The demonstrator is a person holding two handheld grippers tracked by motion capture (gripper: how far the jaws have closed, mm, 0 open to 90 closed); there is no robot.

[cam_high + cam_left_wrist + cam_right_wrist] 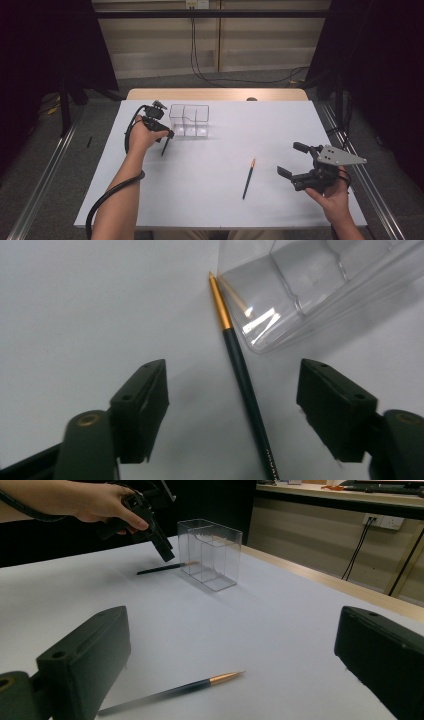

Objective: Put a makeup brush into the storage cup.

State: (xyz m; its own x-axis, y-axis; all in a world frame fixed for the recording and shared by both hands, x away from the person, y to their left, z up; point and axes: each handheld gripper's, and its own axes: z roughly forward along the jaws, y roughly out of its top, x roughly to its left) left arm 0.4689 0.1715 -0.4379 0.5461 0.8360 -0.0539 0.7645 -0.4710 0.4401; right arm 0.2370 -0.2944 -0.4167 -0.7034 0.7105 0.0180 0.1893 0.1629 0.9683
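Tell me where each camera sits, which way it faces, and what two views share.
High view: above the person's side, looking forward and down on the white table; both forearms, left gripper, right gripper.
Left gripper view: on that gripper, looking down past its open jaws at a dark brush beside the clear organizer.
Right gripper view: low, level across the table, own jaws open; second brush near.
Shared: all show the organizer.

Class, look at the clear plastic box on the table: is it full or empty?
Empty: the clear box shows bare dividers, and both pencils lie outside on the table.
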